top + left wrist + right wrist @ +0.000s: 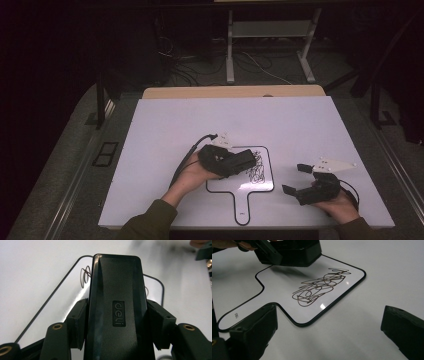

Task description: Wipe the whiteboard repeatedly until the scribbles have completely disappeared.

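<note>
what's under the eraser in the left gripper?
The eraser, clamped in the left gripper, sits over the small whiteboard. Scribbles show beside it; any ink directly beneath is covered.

A black eraser [116, 310] sits over the scribbled, black-rimmed handled whiteboard [240, 186] lying flat.
</note>
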A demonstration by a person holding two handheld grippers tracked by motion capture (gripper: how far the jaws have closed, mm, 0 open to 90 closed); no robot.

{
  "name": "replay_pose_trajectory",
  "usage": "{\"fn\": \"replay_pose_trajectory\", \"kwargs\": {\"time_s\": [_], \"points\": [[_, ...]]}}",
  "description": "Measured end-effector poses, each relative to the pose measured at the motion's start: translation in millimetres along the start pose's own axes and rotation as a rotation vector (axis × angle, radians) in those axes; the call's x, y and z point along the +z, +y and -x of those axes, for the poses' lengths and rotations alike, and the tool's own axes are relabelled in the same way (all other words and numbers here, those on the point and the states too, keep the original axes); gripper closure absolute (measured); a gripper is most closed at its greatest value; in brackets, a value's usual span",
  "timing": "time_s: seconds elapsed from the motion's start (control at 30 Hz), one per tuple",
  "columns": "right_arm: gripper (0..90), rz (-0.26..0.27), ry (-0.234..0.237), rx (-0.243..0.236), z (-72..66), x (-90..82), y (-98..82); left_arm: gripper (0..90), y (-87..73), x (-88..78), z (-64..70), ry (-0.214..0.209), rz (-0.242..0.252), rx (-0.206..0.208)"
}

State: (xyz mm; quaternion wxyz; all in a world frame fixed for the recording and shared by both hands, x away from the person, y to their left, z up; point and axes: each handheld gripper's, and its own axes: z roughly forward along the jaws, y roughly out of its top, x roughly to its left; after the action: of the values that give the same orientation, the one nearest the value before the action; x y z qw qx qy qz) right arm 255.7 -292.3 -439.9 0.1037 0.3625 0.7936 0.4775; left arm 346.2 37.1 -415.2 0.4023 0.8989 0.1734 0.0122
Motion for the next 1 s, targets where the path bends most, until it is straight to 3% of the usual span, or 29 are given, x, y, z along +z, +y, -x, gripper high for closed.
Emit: {"fn": "replay_pose_trajectory", "kwargs": {"time_s": [0.47,0.67,0.7,0.77,0.87,1.0], "points": [[0.0,0.003,-0.001,0.002,1.1,-1.4,-0.4,39.0,18.4,33.8,-20.4,0.021,-0.044,0.004],[0.0,0.004,-0.004,0.005,1.5,-1.9,-0.6,39.0,23.0,45.0,-29.0,0.029,-0.077,0.029],[0.0,0.005,-0.004,0.005,1.7,-1.9,-0.7,39.0,23.6,49.3,-30.0,0.035,-0.062,0.012],[0.0,0.005,-0.003,0.005,1.6,-2.1,-0.7,39.0,23.6,50.4,-30.6,0.030,-0.068,0.011],[0.0,0.005,-0.003,0.006,1.7,-2.3,-0.7,39.0,24.0,51.8,-33.5,0.028,-0.110,0.052],[0.0,0.004,-0.003,0.005,1.7,-2.3,-0.7,39.0,23.6,53.4,-33.0,0.032,-0.109,0.049]]}}
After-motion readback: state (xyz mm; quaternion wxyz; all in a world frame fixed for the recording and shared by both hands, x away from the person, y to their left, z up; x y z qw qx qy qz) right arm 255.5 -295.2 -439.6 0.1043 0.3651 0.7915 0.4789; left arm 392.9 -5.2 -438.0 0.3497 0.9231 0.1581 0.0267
